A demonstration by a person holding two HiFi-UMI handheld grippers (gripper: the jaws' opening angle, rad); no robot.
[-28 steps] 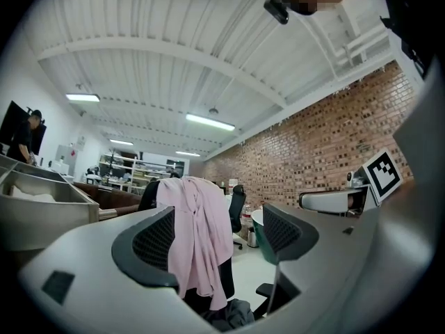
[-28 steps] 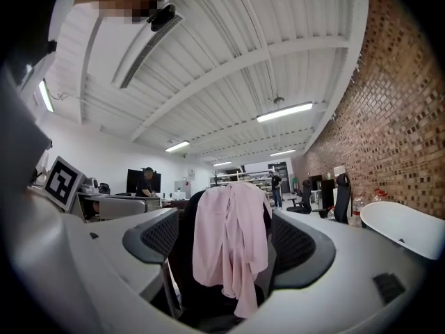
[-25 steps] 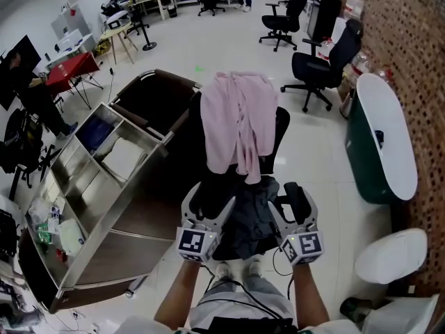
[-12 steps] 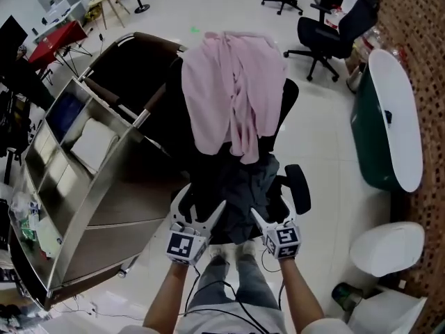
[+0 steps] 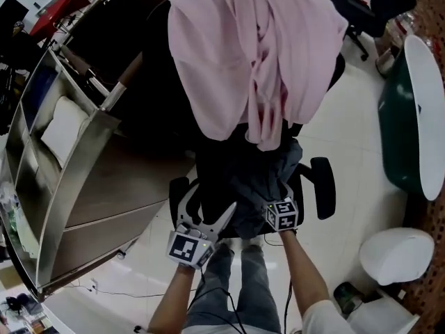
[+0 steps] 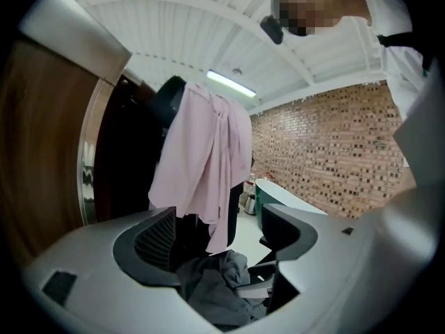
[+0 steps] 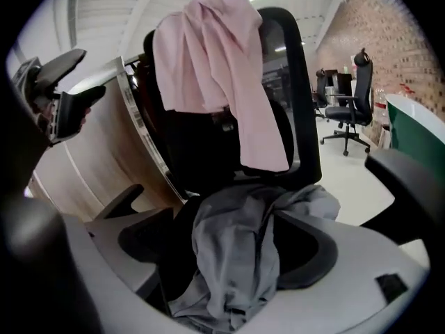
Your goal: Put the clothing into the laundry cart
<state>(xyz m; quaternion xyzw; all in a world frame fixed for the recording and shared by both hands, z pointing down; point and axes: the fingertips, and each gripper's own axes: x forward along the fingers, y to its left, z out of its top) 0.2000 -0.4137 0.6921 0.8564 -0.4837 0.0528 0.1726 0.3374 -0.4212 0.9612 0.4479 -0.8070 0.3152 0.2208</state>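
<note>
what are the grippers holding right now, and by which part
Nothing yet. The right gripper is opening its jaws around the crumpled grey garment on the chair without pinching it; the left gripper is open, gripping nothing.

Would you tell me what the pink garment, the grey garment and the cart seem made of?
Pink garment: thin soft cloth, matte, hanging in loose folds.
Grey garment: soft matte fabric, crumpled.
Cart: reflective metal edging; panel brushed metal or laminate, unclear.
</note>
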